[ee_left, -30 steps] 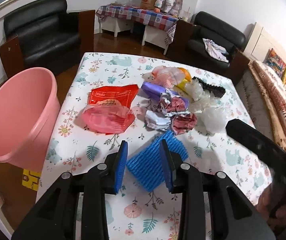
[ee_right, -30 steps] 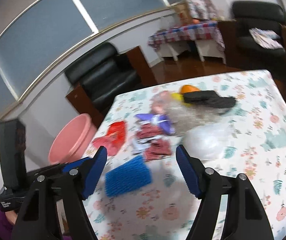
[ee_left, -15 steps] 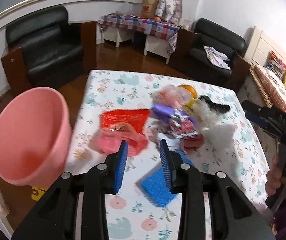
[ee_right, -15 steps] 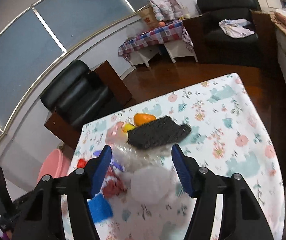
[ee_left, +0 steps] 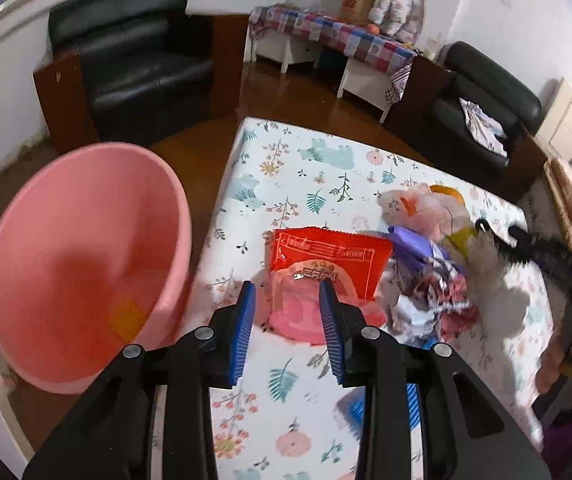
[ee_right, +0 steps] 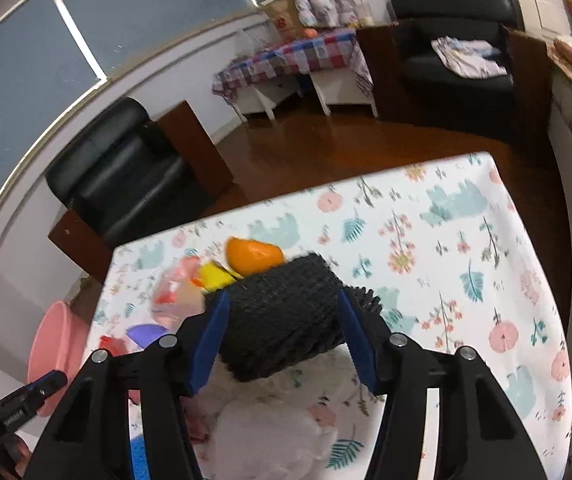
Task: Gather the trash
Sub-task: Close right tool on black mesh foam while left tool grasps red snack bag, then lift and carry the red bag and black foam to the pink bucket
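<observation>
So far nothing appears collected: the round pink plastic basin (ee_left: 82,264), left of frame beside the floral-cloth table (ee_left: 310,168), looks empty. Rubbish remains piled centre-right, including a red foil snack wrapper (ee_left: 328,258). The left gripper (ee_left: 288,330) hangs open above it; the right gripper (ee_right: 282,338) straddles a black mesh sponge (ee_right: 282,320), jaws apart.

Black armchair (ee_left: 138,52) beyond floral tablecloth (ee_left: 306,164); checkered side table (ee_right: 286,60).
</observation>
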